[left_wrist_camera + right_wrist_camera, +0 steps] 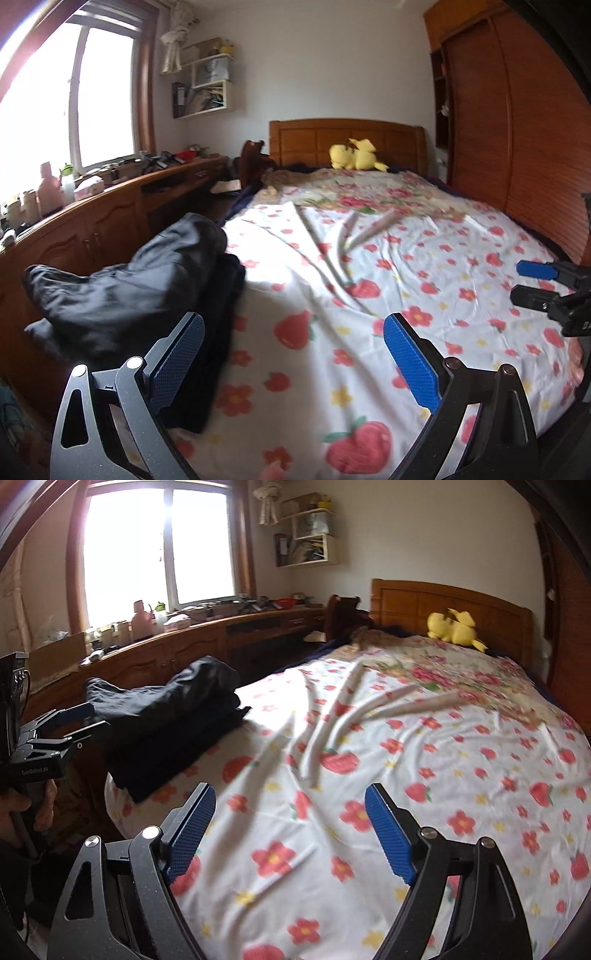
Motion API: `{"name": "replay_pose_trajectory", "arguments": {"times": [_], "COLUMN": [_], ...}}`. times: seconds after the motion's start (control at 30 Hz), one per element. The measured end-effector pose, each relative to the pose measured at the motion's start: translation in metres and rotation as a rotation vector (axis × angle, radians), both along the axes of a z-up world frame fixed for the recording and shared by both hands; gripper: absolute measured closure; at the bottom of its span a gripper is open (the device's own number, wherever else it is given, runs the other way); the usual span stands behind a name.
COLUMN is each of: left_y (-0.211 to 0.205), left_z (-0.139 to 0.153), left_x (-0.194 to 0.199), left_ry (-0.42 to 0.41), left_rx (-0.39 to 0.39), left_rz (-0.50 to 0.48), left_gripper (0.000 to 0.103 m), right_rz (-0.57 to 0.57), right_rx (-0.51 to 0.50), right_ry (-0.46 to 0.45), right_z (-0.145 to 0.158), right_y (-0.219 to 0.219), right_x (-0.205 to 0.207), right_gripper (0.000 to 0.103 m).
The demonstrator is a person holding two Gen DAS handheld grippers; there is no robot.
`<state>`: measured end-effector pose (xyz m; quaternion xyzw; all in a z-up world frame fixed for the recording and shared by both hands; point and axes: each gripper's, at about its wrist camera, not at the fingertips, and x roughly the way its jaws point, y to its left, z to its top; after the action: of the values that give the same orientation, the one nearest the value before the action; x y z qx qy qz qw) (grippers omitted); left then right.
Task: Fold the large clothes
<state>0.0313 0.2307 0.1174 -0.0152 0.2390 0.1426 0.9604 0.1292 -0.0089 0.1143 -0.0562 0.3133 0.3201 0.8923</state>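
Observation:
A heap of dark clothes (122,291) lies at the left edge of the bed, a crumpled black garment on top of a flatly folded dark stack (173,749). In the left wrist view my left gripper (293,325) is open over the flowered sheet (424,258), its left finger close beside the dark stack and nothing between the pads. The right gripper (290,792) is open too, hovering over the bare sheet (424,760) to the right of the clothes. Each gripper shows in the other's view: the right one (524,282) at the right edge, the left one (90,718) at the left, held by a hand.
A yellow plush toy (354,155) lies by the wooden headboard (347,136). A long wooden cabinet (103,229) with clutter runs under the window on the left. A wardrobe (509,129) stands on the right. The sheet has raised wrinkles (325,731) mid-bed.

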Motion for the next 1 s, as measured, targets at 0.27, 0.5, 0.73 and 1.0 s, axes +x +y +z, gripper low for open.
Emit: {"name": "replay_pose_trajectory", "arguments": {"times": [0.27,0.5,0.73,1.0], "left_y": [-0.018,-0.031,-0.044,-0.050], "left_z": [0.003,0.003,0.019,0.070], "left_x": [-0.003,0.000,-0.023,-0.068], "left_ry": [0.034,0.060,0.064,0.004], "left_rx": [-0.056,-0.117,-0.119,-0.091], "left_rz": [-0.094,-0.175,-0.236,-0.278], "left_gripper": [0.005,0.005,0.005,0.005], "right_rz": [-0.089,-0.215,-0.340,-0.430], "right_rx": [-0.009,-0.004,-0.024,0.003], "right_ry": [-0.013,-0.010,-0.006,-0.073], "right_z": [-0.007,-0.013,-0.009,0.027], "right_y": [-0.057,-0.103,-0.135,-0.165], "right_x": [-0.030,-0.051,-0.082,-0.117], "right_gripper": [0.020,0.019,0.019,0.019]}}
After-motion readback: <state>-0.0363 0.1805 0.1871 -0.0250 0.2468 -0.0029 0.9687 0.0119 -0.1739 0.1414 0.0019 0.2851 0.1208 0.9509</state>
